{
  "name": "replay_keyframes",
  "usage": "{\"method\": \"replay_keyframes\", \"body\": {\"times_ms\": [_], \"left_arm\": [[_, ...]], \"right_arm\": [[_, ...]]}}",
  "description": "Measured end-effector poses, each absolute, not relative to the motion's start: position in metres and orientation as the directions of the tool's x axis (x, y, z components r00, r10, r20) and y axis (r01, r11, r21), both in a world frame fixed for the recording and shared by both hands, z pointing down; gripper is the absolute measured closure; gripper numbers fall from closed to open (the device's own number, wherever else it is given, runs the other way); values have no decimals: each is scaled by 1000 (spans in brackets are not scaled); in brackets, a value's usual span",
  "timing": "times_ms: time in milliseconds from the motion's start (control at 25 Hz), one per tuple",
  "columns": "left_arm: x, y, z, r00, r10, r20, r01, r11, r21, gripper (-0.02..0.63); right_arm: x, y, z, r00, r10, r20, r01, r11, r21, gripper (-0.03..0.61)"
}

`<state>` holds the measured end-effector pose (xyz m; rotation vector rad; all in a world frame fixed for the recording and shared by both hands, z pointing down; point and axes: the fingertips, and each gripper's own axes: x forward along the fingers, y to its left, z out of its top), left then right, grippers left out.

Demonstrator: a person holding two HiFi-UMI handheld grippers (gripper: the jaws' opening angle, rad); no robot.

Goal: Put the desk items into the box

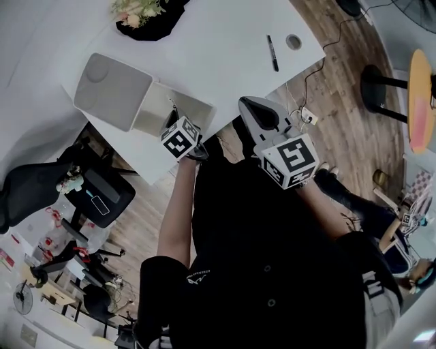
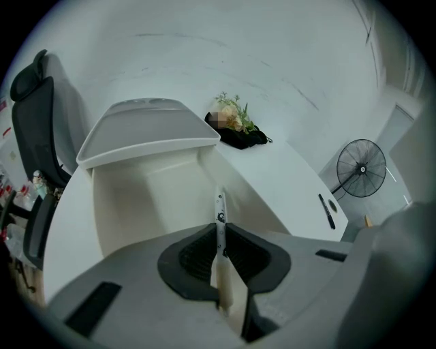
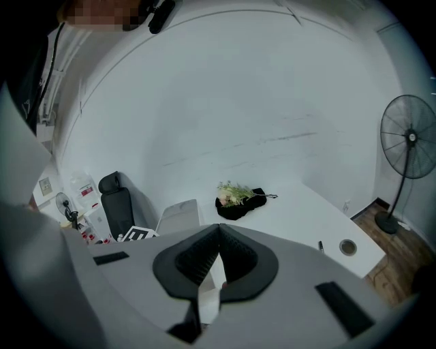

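Note:
An open white box (image 1: 178, 102) sits at the desk's near edge, its lid (image 1: 112, 92) folded back to the left. My left gripper (image 1: 178, 133) hangs over the box. In the left gripper view it (image 2: 221, 228) is shut on a white pen (image 2: 220, 208) that points into the box interior (image 2: 150, 198). My right gripper (image 1: 253, 109) hovers off the desk's near edge, right of the box. In the right gripper view it (image 3: 219, 232) is shut with nothing held. A black pen (image 1: 272, 53) lies far right on the desk (image 1: 225, 41), and shows in the left gripper view too (image 2: 327, 210).
Flowers on a black cloth (image 1: 143, 13) lie at the desk's far side. A round grommet (image 1: 293, 41) is near the black pen. A black office chair (image 1: 102, 194) stands left of me; a floor fan (image 2: 361, 169) stands beyond the desk's right end.

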<state>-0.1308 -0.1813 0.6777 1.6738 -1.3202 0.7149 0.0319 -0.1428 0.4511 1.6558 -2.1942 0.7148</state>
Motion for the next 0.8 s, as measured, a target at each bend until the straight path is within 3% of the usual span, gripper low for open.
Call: {"method": "replay_keyframes", "body": {"times_ms": [800], "left_arm": [[-127,-186,703,204,-435,877,-979,-63,196,568]], "right_arm": [[49,-135,454,-231,-822,521,-968,139,-211,580]]}}
